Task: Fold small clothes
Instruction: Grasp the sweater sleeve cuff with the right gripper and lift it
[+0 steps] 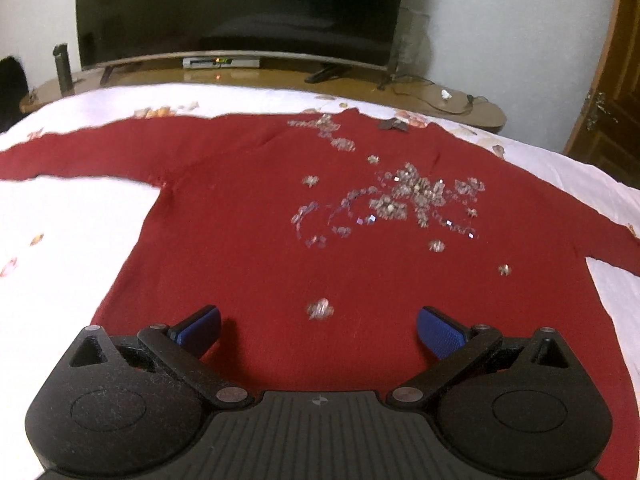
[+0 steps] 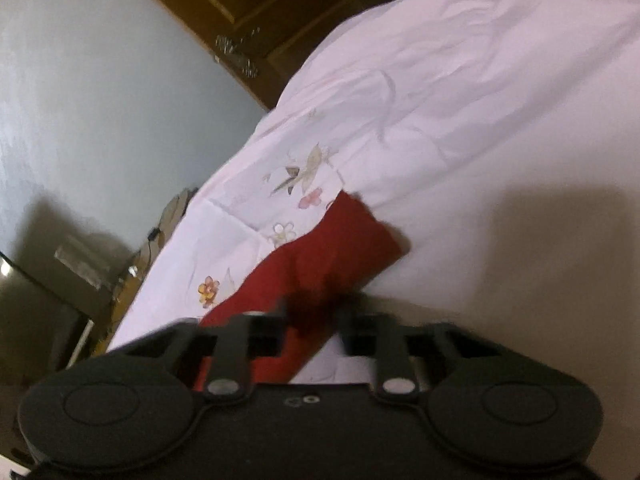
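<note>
Left wrist view: your left tongs (image 1: 318, 330) stand wide apart, blue pads (image 1: 438, 332) clear of the cloth, poised over the near hem of the sweater (image 1: 240, 220). The sweater, red, lies flat on the bed (image 1: 60, 240), chest up, one sleeve running out toward 9 o'clock and the other toward 3 o'clock. Its sequin patch (image 1: 400, 200) sits toward 1 o'clock. Beyond the bed, at 12 o'clock, a TV (image 1: 240, 8) stands on a wooden stand (image 1: 280, 78).

Right wrist view: your right tongs (image 2: 312, 312) are closed on a sleeve (image 2: 340, 248) of the sweater; the contact itself is blurred. The sleeve's cuff end points toward 1 o'clock across the white flowered sheet (image 2: 460, 100). A door (image 2: 260, 0) shows at 11 o'clock.
</note>
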Action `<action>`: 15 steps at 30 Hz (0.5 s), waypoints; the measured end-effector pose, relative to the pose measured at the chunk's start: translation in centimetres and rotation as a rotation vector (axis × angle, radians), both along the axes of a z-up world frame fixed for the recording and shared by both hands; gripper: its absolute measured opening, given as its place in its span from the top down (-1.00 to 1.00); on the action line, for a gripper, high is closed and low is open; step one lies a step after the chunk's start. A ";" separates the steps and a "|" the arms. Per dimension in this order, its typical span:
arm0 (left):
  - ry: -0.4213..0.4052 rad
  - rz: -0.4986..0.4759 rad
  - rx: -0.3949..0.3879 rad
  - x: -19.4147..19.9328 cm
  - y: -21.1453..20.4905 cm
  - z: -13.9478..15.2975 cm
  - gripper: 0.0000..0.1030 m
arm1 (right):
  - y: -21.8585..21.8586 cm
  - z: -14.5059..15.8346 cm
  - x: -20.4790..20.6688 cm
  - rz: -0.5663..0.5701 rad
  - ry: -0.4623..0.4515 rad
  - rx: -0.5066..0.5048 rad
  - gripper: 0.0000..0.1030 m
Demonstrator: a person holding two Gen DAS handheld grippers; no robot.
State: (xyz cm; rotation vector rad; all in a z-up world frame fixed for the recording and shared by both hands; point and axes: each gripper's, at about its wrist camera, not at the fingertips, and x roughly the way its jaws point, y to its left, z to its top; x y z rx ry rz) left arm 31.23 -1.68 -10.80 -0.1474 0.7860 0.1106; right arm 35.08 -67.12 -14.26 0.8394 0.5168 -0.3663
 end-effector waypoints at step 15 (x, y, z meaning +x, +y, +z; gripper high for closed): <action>-0.028 0.092 -0.074 0.4 8.3 -0.5 -1.00 | 18.3 10.3 3.6 0.297 -0.050 -0.539 0.87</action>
